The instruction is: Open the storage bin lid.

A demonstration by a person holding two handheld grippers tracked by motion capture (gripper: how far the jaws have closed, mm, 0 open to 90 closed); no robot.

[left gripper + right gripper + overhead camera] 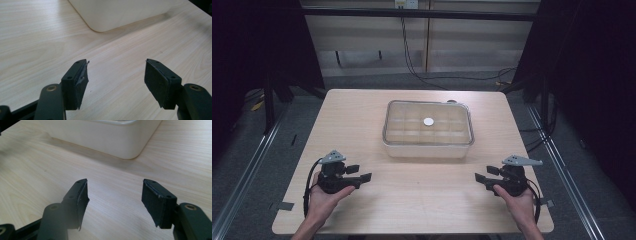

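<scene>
Clear lidded plastic compartment box [428, 129] sits mid-table at 12 o'clock from both empty, wide-open grippers, left gripper [360, 173] and right gripper [482, 174]; likely light, stiff, slick-walled, best pinched at rim corners.

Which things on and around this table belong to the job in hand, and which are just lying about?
Belonging to the job:
- clear lidded box with compartments, mid-table
- white round piece at the box's middle
- left claw, open
- right claw, open

Lying about:
- black cables on the floor beyond the table
- metal rails beside the table
</scene>
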